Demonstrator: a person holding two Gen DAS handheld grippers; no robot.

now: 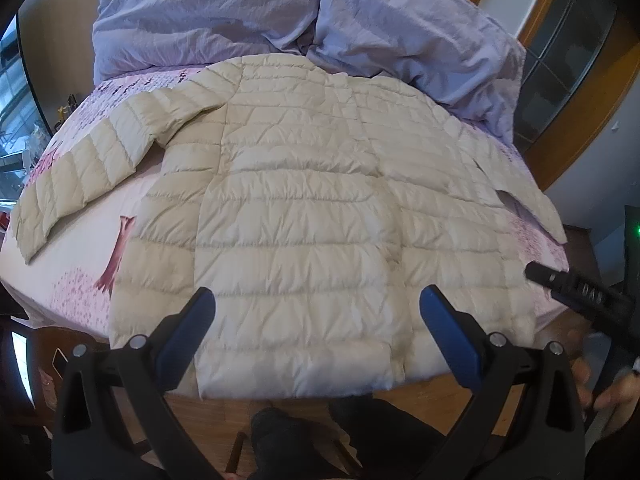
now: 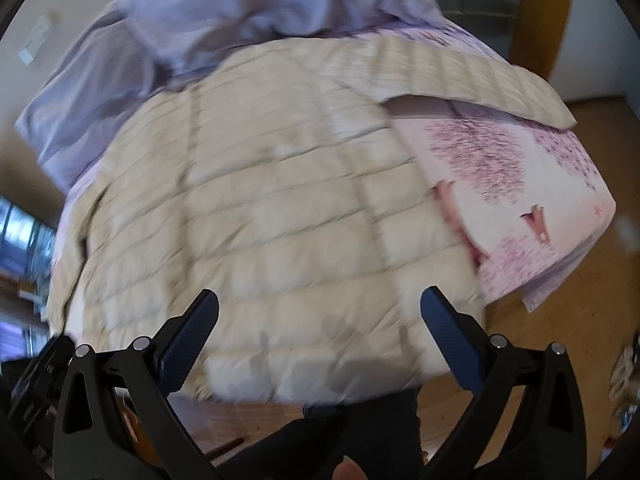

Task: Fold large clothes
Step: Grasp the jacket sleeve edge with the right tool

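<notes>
A cream quilted puffer jacket [image 1: 304,200] lies spread flat on the bed, back up, hem toward me and both sleeves stretched out to the sides. My left gripper [image 1: 316,304] hovers open above the hem, nothing between its blue-padded fingers [image 1: 192,328]. In the right wrist view the same jacket [image 2: 260,208] fills the middle, blurred by motion, and its right sleeve [image 2: 480,76] runs off toward the bed's corner. My right gripper [image 2: 320,308] is open over the hem edge, empty. The right gripper's black body [image 1: 580,296] shows at the right of the left wrist view.
A pink floral bedsheet [image 1: 80,264] covers the bed, and a crumpled lilac duvet [image 1: 280,8] is piled at the far end. Wooden floor [image 2: 560,320] lies below the bed's near edge. The person's dark-clothed legs [image 1: 340,432] stand close to it. A wooden door frame [image 1: 580,120] is at right.
</notes>
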